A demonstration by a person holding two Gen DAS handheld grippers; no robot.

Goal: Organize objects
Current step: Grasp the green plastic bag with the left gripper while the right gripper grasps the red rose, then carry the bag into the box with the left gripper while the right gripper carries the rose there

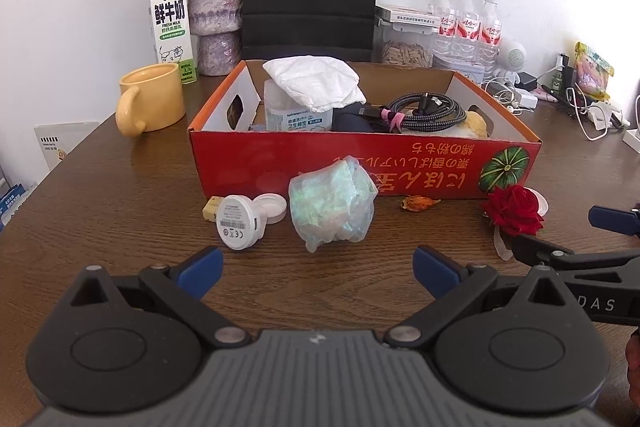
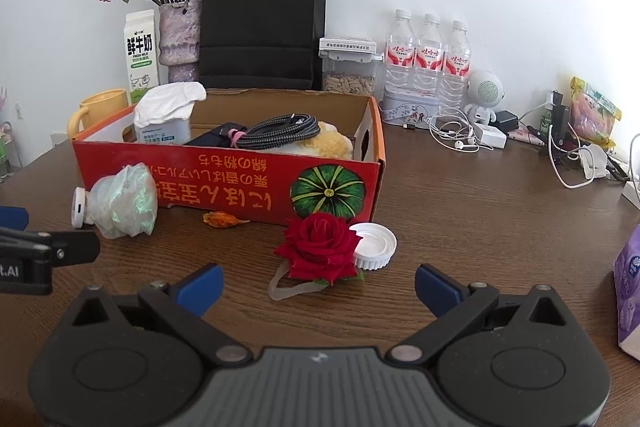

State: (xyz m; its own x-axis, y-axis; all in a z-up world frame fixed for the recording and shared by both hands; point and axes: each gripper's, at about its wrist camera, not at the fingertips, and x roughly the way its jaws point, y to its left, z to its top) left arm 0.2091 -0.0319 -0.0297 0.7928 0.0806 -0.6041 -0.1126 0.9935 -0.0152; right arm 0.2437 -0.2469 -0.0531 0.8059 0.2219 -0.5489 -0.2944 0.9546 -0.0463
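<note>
- The left gripper [image 1: 318,269] hovers low over the wooden table [image 1: 120,195], its blue-tipped fingers [image 1: 200,269] spread wide with nothing between them.
- Straight ahead of it, just past the fingertips, sits a crumpled plastic bag [image 1: 332,203] with pale green inside, standing on the table near the front wall of the red cardboard box [image 1: 360,167]; whether it touches that wall I cannot tell.
- Ahead and left of that gripper, a white round device [image 1: 238,223] leans by a small white lid [image 1: 274,207], both beside the bag.
- The right gripper [image 2: 318,285] is likewise released, jaws wide apart and empty.
- Directly in front of it lies a red rose [image 2: 320,247], with a white ribbed cap [image 2: 374,245] touching it on the right.
- A dried orange petal [image 2: 222,219] lies further ahead and left, close to the box front.
- Inside the box rest a coiled braided cable [image 2: 280,131], a white cloth [image 2: 168,99] over a tub, and something yellow and fluffy [image 2: 328,145].
</note>
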